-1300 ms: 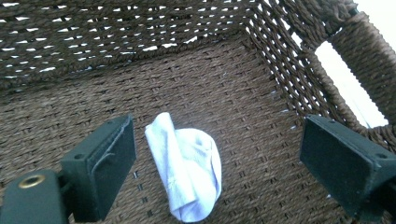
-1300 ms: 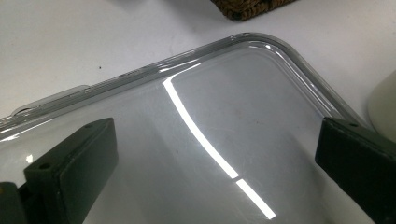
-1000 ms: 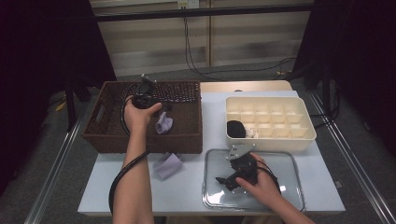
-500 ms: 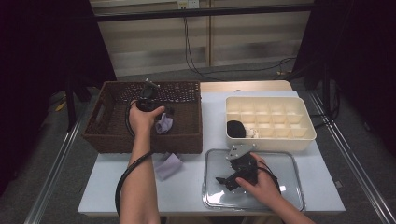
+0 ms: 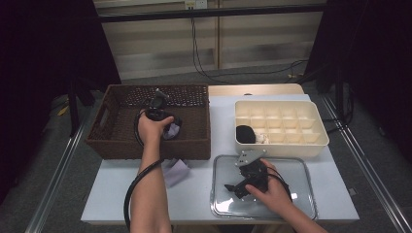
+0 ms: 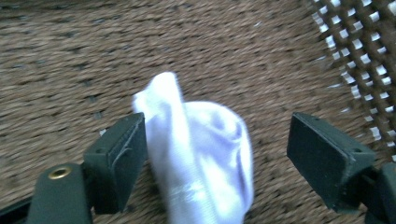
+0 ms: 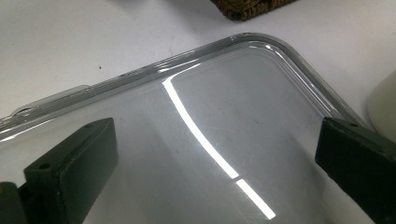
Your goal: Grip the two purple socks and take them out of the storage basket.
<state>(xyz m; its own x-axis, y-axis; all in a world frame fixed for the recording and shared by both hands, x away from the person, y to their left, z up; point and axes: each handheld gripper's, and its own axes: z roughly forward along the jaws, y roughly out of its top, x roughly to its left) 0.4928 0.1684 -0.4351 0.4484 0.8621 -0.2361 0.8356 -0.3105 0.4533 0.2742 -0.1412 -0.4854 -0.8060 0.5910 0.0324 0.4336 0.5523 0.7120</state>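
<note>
A white sock (image 6: 205, 154) lies crumpled on the floor of the brown wicker basket (image 5: 116, 145). My left gripper (image 6: 224, 156) reaches down into the basket over it. The sock sits between the jaws, close against the left pad (image 6: 123, 154) and apart from the right pad. The jaws have just been closing but still stand wide, so the gripper is open. In the high view the hand covers most of that gripper (image 5: 163, 124), and the sock (image 5: 171, 131) peeks out beside it. My right gripper (image 7: 215, 168) rests low over the clear tray (image 7: 243, 51), open with nothing between its jaws.
A cream compartment box (image 5: 316, 141) stands at the right, holding a black rolled item (image 5: 245, 134) and a small white one (image 5: 262, 139). A pale lavender cloth (image 5: 176, 171) lies on the white table in front of the basket. The clear tray (image 5: 291, 204) sits near the front edge.
My left hand has sunk lower into the basket, down onto the white sock. The right hand has stayed put over the clear tray.
</note>
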